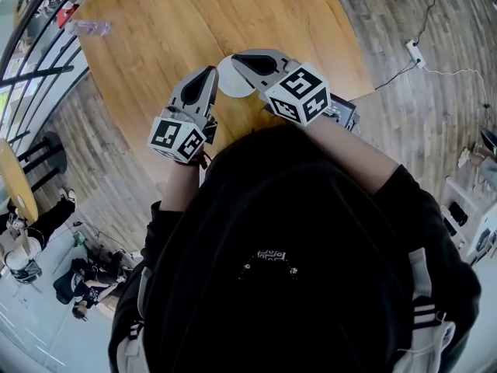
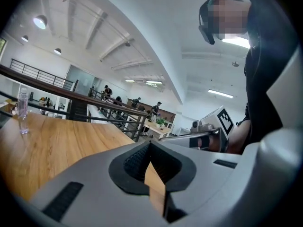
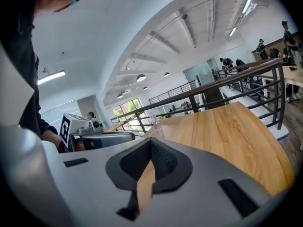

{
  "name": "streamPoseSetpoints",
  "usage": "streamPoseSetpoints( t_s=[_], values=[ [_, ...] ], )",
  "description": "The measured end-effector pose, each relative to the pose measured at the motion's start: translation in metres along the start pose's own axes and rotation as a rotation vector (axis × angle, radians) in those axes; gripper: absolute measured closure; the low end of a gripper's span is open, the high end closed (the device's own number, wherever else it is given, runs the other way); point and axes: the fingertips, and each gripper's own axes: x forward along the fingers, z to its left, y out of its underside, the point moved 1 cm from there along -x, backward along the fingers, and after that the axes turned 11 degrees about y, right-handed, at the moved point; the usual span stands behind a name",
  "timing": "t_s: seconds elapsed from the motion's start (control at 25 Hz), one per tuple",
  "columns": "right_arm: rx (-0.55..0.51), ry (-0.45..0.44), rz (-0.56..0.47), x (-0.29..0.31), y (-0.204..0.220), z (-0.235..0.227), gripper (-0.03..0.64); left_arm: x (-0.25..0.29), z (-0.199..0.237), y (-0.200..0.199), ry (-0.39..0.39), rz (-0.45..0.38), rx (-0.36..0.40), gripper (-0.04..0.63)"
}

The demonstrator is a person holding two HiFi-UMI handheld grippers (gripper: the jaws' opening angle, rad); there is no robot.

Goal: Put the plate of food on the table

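Observation:
In the head view a white plate (image 1: 230,81) lies on the round wooden table (image 1: 233,14), partly hidden by both grippers; no food shows on its visible part. My left gripper (image 1: 211,71) hovers at the plate's left edge and my right gripper (image 1: 235,59) over its far right edge. Neither gripper view shows the plate. Seen along its own jaws, the left gripper (image 2: 150,144) is shut with only table wood showing in the slit. The right gripper (image 3: 150,146) is shut the same way, with nothing held.
A clear plastic bottle (image 1: 89,28) stands at the table's far left. The table's near edge runs under my arms, with a dark object (image 1: 343,112) beside it. A railing (image 1: 35,61) runs past the left, and a power strip (image 1: 414,51) lies on the floor.

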Motion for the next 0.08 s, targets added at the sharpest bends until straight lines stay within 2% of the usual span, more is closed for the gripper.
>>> streamPoseSetpoints(
  t_s=[0.08],
  values=[
    [0.020,0.014,0.016,-0.0032,0.0070,-0.0089,0.600,0.0041,0.0020,0.0097,0.001,0.002,-0.035,0.589]
  ],
)
